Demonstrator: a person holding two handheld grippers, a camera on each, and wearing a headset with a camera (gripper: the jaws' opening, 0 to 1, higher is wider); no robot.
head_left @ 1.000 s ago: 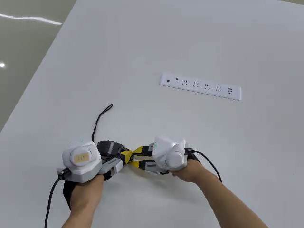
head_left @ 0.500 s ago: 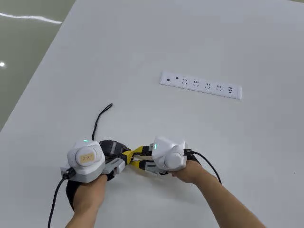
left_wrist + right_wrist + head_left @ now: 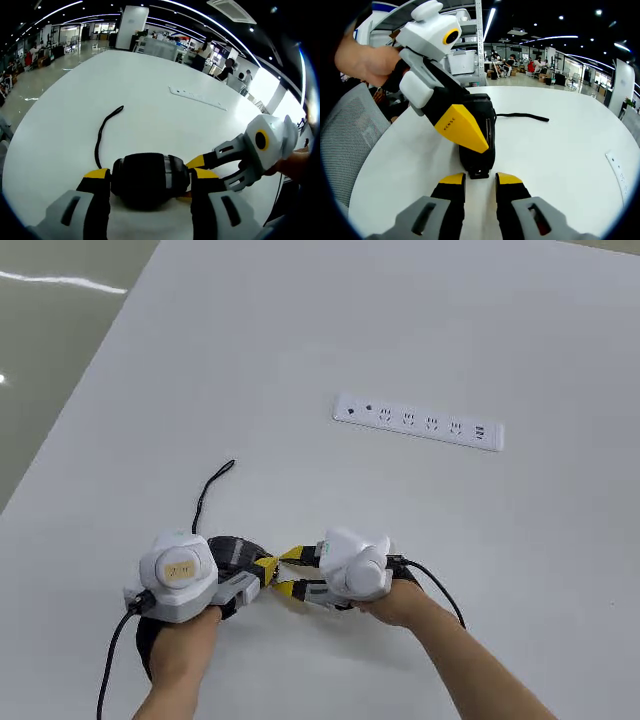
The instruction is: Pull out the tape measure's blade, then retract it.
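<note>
I have the tape measure (image 3: 479, 161) lying on the white table (image 3: 400, 320), low in the head view at about 7 o'clock. The power strip (image 3: 418, 422) is well apart from it, toward 1 o'clock. The case's black wrist strap (image 3: 210, 490) trails off across the table toward 11 o'clock.

My left gripper (image 3: 150, 175) is clamped on the black case, one yellow-tipped jaw on each flank. My right gripper (image 3: 480, 184) comes in from 3 o'clock with its jaws narrowly apart and holding nothing. The blade's end tab (image 3: 479, 174) sits at the mouth of the case, just ahead of the gap between my jaw tips. No blade is drawn out yet.

I judge the case to be hard, compact and fairly weighty for its size, with rounded, probably rubbery sides, so my left clamp should hold if it sits square across the flanks. The blade should be thin, springy steel that is stiff along its curve but kinks if bent sideways. The small end tab is the only sound place to take it, and it could slip from a shallow pinch. I should close on it fully and pull straight toward 3 o'clock. The spring will tug back, so letting it in slowly seems wise.
</note>
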